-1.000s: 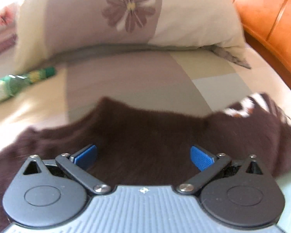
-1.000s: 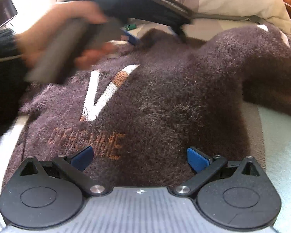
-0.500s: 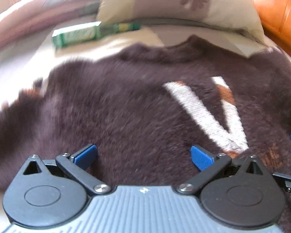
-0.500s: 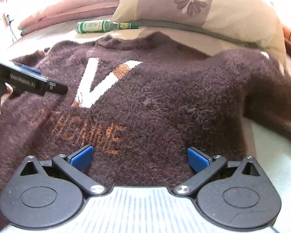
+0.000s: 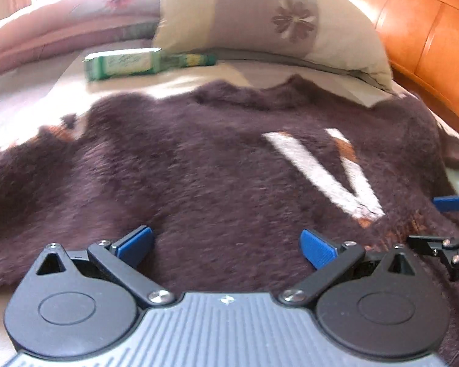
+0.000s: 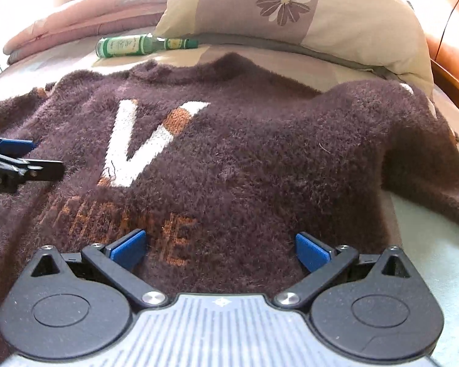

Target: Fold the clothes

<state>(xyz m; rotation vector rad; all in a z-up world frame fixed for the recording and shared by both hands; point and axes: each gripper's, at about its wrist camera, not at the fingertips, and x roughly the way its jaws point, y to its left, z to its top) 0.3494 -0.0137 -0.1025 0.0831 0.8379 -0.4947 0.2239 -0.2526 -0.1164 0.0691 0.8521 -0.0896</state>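
A dark brown fuzzy sweater with a white V and orange lettering lies spread face up on the bed, its neckline toward the pillow; it also fills the left wrist view, sweater. Its right sleeve is bunched over the body. My left gripper hovers open over the sweater's lower left part. My right gripper is open above the hem by the lettering. Each gripper's blue-padded tip shows at the edge of the other's view; nothing is held.
A green glass bottle lies on the sheet beyond the neckline. A flowered pillow and a pink folded quilt sit at the head. An orange wooden headboard runs along the right.
The left gripper swung back from near the pillow to low over the sweater's left side beside the right gripper. The right gripper barely moved. Both stayed open.
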